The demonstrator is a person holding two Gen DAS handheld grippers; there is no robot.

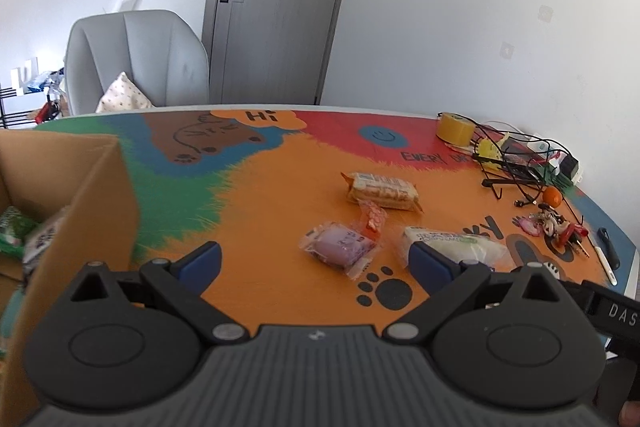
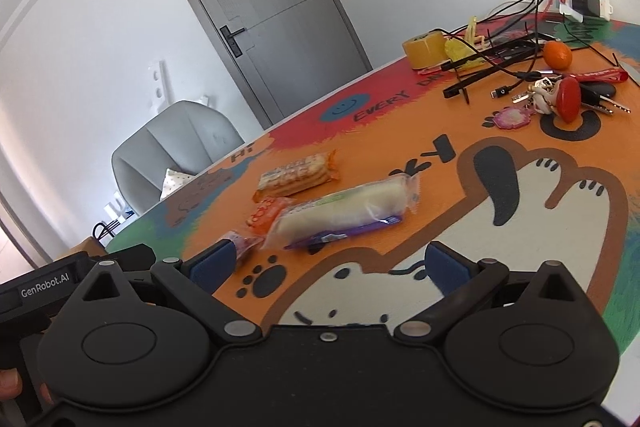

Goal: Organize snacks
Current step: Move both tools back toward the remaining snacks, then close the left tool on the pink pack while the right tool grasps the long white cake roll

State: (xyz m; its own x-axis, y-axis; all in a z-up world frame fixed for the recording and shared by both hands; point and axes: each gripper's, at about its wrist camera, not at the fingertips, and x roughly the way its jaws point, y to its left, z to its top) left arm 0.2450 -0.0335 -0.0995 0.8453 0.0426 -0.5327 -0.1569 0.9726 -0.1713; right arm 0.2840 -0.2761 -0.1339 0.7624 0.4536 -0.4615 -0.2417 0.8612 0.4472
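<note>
Several wrapped snacks lie on the colourful table mat: a biscuit pack (image 1: 383, 191) (image 2: 298, 174), a small orange packet (image 1: 372, 218) (image 2: 266, 214), a purple cake packet (image 1: 340, 243) (image 2: 240, 241) and a long white cake roll (image 1: 460, 245) (image 2: 340, 213). A cardboard box (image 1: 80, 211) at the left holds a few snack packs. My left gripper (image 1: 316, 261) is open and empty, just short of the purple packet. My right gripper (image 2: 328, 263) is open and empty, just short of the white roll.
At the far right of the table lie a tape roll (image 1: 455, 127) (image 2: 424, 49), tangled black cables (image 1: 516, 163) (image 2: 500, 55), an orange (image 1: 552, 195) (image 2: 557, 55), keys (image 1: 556, 227) (image 2: 560, 99) and a pen (image 1: 606, 263). A grey chair (image 1: 136, 59) and a door (image 1: 276, 3) stand behind the table.
</note>
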